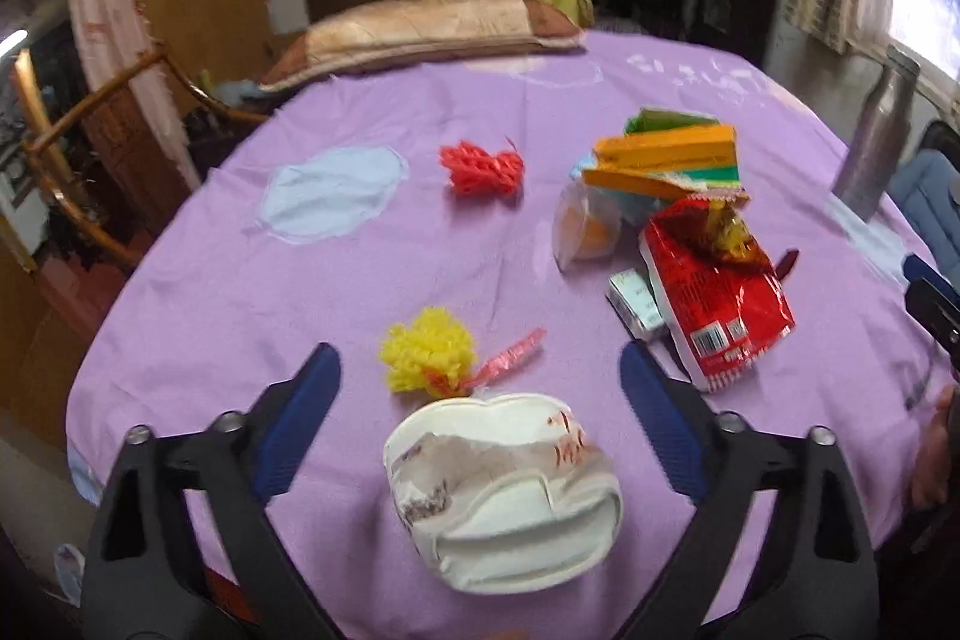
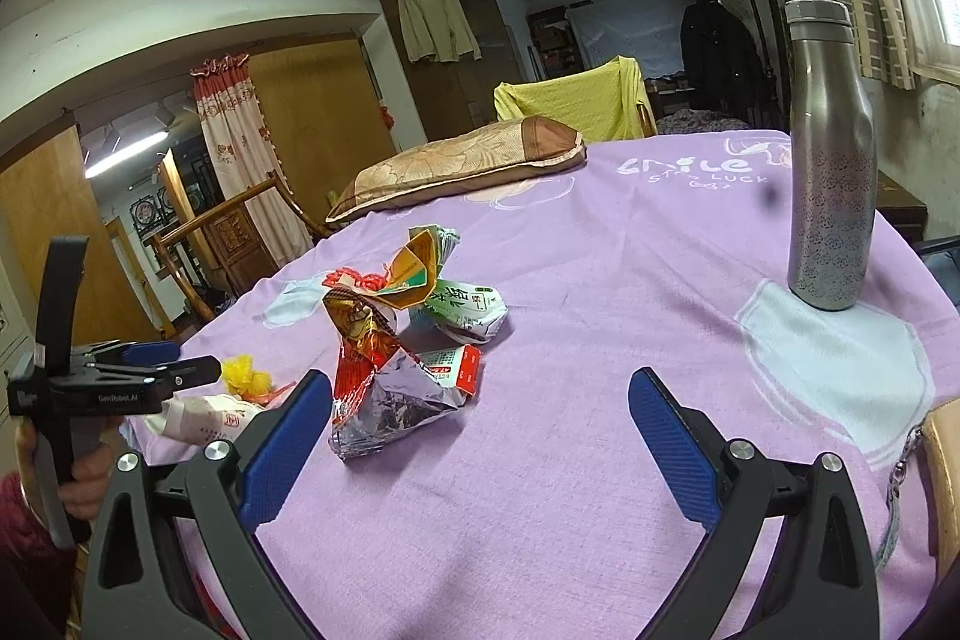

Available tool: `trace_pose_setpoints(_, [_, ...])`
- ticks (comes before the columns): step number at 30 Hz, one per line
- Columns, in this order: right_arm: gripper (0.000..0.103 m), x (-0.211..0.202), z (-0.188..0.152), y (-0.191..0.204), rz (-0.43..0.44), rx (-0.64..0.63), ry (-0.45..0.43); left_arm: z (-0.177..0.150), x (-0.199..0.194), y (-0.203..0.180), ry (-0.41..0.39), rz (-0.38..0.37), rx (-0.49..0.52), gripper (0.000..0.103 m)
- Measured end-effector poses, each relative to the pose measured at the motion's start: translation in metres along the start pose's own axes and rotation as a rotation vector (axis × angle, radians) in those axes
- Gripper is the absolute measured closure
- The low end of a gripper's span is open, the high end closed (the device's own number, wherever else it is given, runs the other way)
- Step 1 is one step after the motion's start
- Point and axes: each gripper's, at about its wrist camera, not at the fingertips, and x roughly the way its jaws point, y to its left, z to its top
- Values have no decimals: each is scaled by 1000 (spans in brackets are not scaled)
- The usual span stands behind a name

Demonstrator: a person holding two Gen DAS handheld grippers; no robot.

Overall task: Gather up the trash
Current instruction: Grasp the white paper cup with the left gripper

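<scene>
My left gripper [image 1: 480,394] is open above a crushed white paper cup [image 1: 501,490] that lies between its fingers on the purple tablecloth [image 1: 240,292]. A yellow fluffy scrap [image 1: 427,358] with a pink wrapper [image 1: 510,357] lies just beyond it. A red snack bag [image 1: 714,292], a small carton [image 1: 636,304], an orange plastic bag [image 1: 585,232], orange and green cartons [image 1: 672,157] and a red net scrap [image 1: 480,169] lie farther off. My right gripper [image 2: 480,400] is open and empty, with the red snack bag [image 2: 372,370] by its left finger. The left gripper [image 2: 162,361] shows at the left of the right wrist view.
A steel bottle [image 2: 831,160] stands at the table's right side; it also shows in the left wrist view [image 1: 879,136]. A brown cushion [image 2: 462,160] lies at the far edge. Wooden chairs [image 1: 72,148] stand to the left. A chair draped in yellow cloth [image 2: 576,100] stands behind.
</scene>
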Motion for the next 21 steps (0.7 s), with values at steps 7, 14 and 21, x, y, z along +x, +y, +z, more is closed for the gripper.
trace_pose_setpoints(7, [6,2,0,0,2,0,4,-9,18,-29,-46,14,51,10])
trace_pose_setpoints(14, [6,3,-1,0,-1,5,10,28,37,-25,-156,49,55,10])
trace_pose_setpoints(21, [6,3,-2,2,8,-2,6,7,0,-2,-114,76,73,7])
